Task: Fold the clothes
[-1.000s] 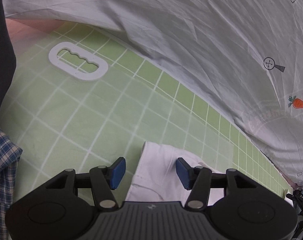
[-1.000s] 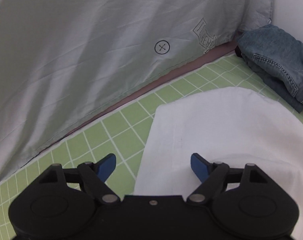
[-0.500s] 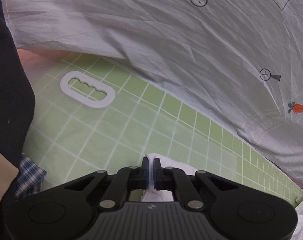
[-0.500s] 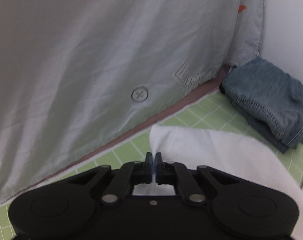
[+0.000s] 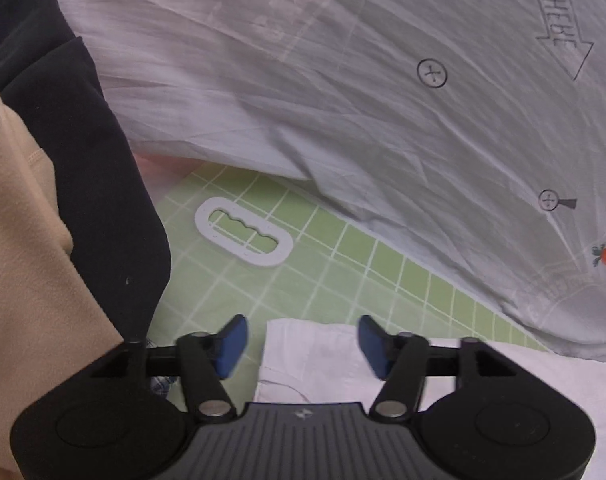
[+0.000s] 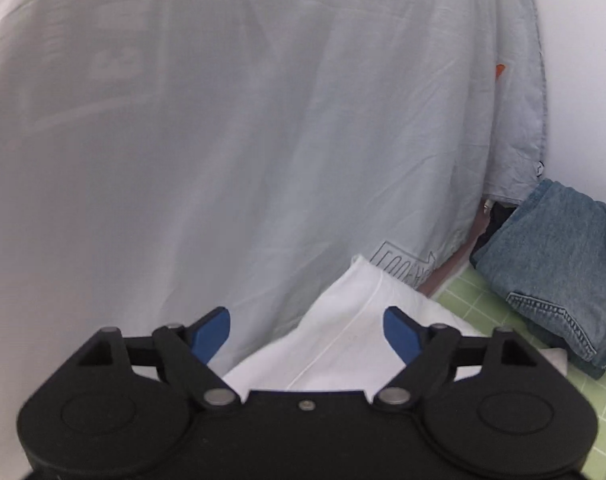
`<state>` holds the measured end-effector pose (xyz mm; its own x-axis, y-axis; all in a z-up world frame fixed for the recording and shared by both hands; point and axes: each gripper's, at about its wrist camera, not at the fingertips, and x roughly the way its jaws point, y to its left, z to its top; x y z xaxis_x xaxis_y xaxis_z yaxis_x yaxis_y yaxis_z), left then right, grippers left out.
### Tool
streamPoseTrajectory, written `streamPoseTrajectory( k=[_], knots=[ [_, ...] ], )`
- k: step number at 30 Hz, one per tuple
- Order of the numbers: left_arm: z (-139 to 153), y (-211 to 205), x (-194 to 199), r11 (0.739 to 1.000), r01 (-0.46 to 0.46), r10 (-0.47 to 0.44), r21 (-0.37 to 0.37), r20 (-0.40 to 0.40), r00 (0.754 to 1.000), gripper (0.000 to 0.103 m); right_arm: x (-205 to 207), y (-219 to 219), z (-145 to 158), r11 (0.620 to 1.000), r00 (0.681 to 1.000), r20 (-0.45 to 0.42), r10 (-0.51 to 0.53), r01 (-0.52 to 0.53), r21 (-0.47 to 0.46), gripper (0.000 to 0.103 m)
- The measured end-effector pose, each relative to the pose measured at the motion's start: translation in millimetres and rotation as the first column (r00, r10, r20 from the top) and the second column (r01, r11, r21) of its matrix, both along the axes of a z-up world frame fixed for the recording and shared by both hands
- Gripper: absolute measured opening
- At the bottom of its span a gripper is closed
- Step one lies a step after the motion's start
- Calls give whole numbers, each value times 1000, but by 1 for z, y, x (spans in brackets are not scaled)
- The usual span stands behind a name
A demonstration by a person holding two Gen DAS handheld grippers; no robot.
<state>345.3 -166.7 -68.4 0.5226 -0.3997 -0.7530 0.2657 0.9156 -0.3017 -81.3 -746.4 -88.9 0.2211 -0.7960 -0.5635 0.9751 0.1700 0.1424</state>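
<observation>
**Both claws letting go of white garment, fold part done**

Left gripper: jaws opening, blue pads clear of the cloth; the white garment lies below and between them, not pinched. Right gripper: jaws opening too, the same garment's folded edge between the pads, untouched.

Progress, judged: the garment shows a doubled edge with a seam, so at least one fold looks made; more folds and stacking likely remain. Folded jeans sit at the right, apparently finished.

Surface: green grid mat with a white slotted handle piece. A printed pale sheet hangs behind.
</observation>
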Motion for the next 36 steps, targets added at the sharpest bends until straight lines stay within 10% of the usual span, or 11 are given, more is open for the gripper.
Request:
streamPoseTrajectory(
  k=[6, 19, 25, 29, 33, 36],
  knots=[
    [31, 29, -58, 998, 9, -8, -59, 23, 1000, 95, 0, 126, -24, 979, 962, -185, 202, -203, 13, 99],
    [-7, 86, -210, 959, 56, -27, 278, -108, 994, 96, -76, 364, -87, 876, 858, -245, 452, -376, 301, 100],
    [-37, 102, -216, 987, -2, 34, 164, -190, 981, 94, -108, 389, -80, 886, 874, -233, 426, -352, 301, 101],
    [-52, 111, -219, 998, -47, 58, 52, -248, 967, 69, -131, 409, -75, 899, 883, -243, 403, -330, 289, 101],
    [-55, 119, -223, 997, -72, 75, 19, -247, 966, 15, -150, 425, -76, 911, 897, -251, 364, -287, 296, 101],
    [-52, 133, -228, 992, -125, 127, 24, -242, 962, 13, -158, 434, -78, 914, 900, -260, 350, -266, 307, 101]
  ],
)
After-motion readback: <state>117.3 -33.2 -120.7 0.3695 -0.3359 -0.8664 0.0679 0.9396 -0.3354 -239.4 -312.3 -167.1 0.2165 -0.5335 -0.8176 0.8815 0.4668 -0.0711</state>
